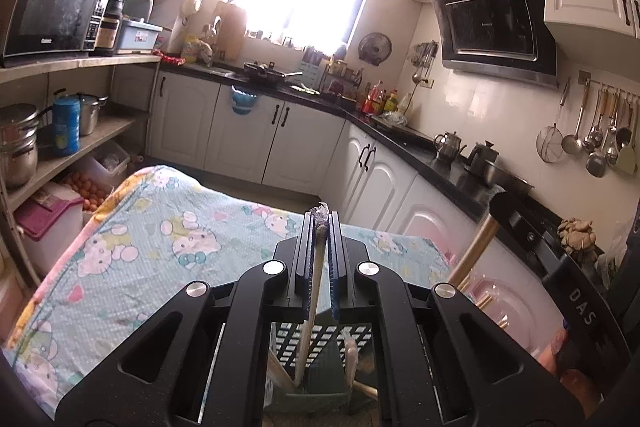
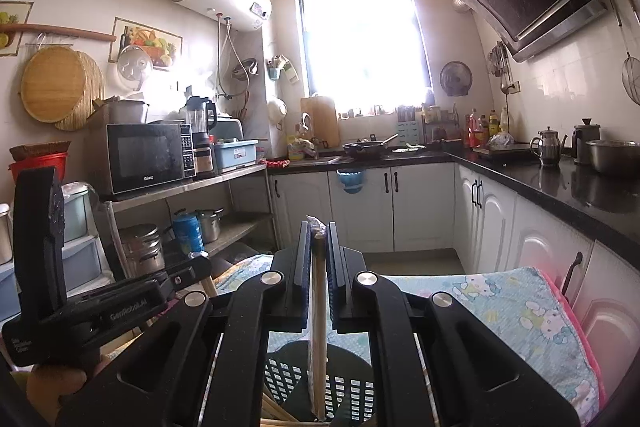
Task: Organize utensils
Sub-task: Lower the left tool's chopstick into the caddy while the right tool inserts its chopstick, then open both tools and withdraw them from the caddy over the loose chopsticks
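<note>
Black jaws of the left gripper point nearly level over the cartoon-print cloth, clamped tight on a plastic-wrapped chopstick that hangs down into the slotted utensil basket right underneath. Right wrist view, same deal: the right gripper is pinched on a wooden chopstick dangling into the dark basket below.

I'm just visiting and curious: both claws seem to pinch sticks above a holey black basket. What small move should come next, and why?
Probably lower both a little further, then let go. The left gripper is shut on a wrapped chopstick and the right gripper on a wooden chopstick. Both sticks hang with their lower ends in the black slotted holder, where others already stand.
</note>
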The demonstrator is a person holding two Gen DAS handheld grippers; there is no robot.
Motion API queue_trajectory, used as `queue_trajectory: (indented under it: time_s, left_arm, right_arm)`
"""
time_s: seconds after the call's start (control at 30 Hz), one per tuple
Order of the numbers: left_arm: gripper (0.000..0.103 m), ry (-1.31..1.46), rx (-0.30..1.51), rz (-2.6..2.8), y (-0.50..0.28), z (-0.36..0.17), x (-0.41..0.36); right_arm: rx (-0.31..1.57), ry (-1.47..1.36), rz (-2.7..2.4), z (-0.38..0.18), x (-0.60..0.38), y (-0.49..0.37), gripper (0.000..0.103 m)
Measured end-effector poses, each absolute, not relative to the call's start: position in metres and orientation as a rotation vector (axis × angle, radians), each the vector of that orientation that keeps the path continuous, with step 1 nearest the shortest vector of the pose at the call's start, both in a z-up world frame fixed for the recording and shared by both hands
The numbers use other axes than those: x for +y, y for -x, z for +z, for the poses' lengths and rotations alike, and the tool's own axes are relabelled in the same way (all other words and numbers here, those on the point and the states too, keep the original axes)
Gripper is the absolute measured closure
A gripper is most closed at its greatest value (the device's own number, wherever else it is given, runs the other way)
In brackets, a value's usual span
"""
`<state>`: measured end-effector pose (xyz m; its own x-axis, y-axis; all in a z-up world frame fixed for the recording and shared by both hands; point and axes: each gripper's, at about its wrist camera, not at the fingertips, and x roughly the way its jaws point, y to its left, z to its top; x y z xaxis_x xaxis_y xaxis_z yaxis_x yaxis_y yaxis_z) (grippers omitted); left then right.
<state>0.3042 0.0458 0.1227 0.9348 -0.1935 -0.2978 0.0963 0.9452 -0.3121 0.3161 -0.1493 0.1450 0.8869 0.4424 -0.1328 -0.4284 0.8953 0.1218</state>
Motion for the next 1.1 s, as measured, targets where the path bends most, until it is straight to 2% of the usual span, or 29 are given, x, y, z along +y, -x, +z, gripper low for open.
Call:
queue_trajectory:
  time_s: [0.73,1.1]
  left_arm:
    - [0.101,0.273,0.392,-0.163,-0.307,0.101,0.039]
    - [0.101,0.266,0.407,-0.165,-0.307,0.101,0.037]
  right_arm:
    - [0.152,-0.134,0.416,0.100,-0.153,-0.312,0.095]
    - [0.241,-0.154,0.449,0.087,-0.166,-0.295,0.095]
